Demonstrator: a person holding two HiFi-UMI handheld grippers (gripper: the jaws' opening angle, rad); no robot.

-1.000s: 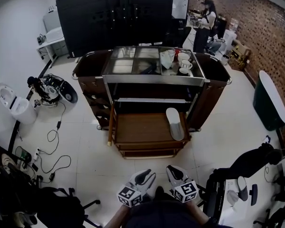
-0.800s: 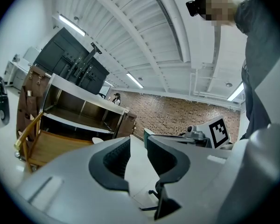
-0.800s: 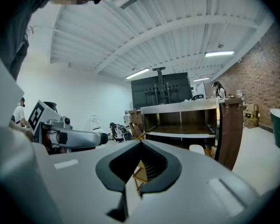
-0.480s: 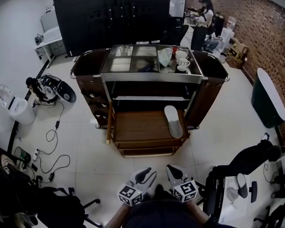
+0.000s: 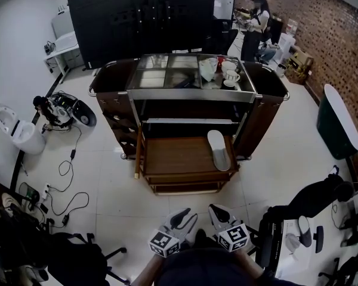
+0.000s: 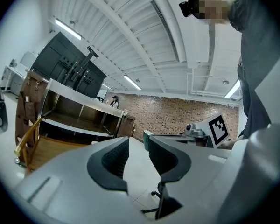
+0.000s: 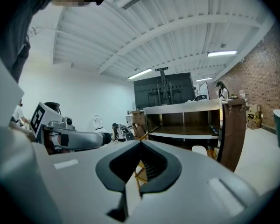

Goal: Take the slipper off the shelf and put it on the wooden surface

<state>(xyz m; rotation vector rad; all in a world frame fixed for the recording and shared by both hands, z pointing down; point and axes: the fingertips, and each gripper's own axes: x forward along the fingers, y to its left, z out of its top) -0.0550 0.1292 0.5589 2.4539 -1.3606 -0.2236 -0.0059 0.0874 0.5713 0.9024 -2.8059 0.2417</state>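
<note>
- the slipper (image 5: 218, 150) lies flat on the wooden surface (image 5: 173, 159), at its right end, just below and in front of the shelf (image 5: 185, 121); from this, the placing looks done.
- its long axis runs straight away from the person, one end toward the shelf and the other toward the surface's front edge.
- both tools hang low by the person's body, well apart from the slipper. it lies ahead, almost in line with the right gripper (image 5: 219, 214), which is the nearer one.
- the right gripper's jaws are pressed together on nothing. the left gripper (image 5: 180, 220) has its jaws spread, with nothing between them.
</note>
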